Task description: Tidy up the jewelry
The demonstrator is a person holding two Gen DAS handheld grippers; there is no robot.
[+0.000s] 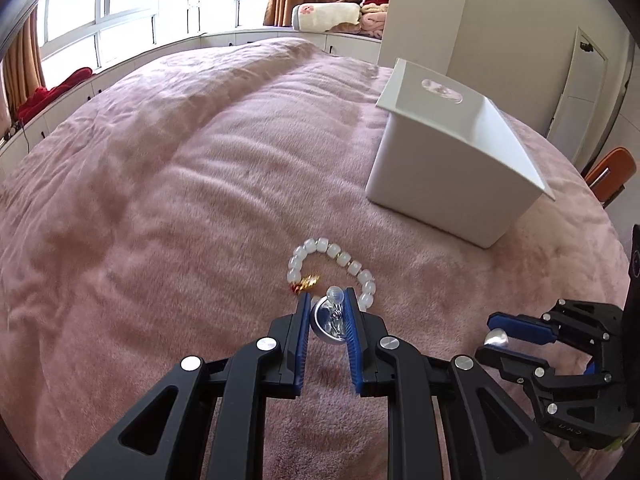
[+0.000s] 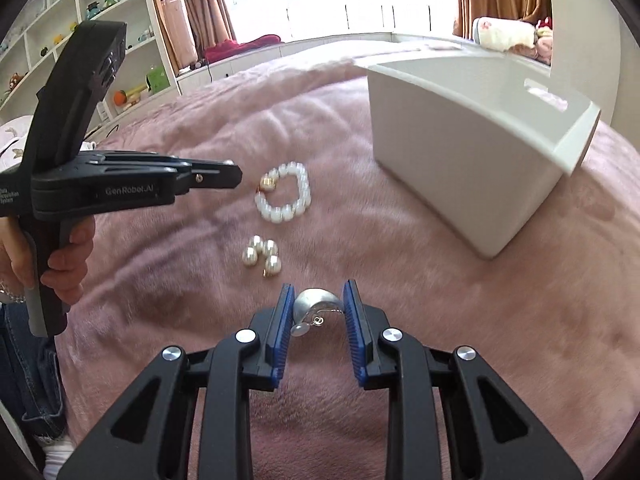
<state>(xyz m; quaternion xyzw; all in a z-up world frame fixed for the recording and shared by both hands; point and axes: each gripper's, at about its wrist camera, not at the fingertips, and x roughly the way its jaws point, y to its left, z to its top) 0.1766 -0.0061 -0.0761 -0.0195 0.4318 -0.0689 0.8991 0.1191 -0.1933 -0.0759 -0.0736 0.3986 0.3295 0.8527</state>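
**Left wrist and right wrist: one silver earring each, over the pink bed**

Left wrist view first. The left gripper is pinching a silver earring between its blue pads, hanging just above the pink blanket. Right behind the tips lies a white bead bracelet with a gold charm. The white bin sits further back to the right, well apart. Right gripper pokes in low on the right with something shiny at its tips.

Right wrist view. The right gripper has its pads against a second silver earring, so it's clamped on it. Pearl earrings lie on the blanket just ahead, bracelet beyond them, bin off to the right.
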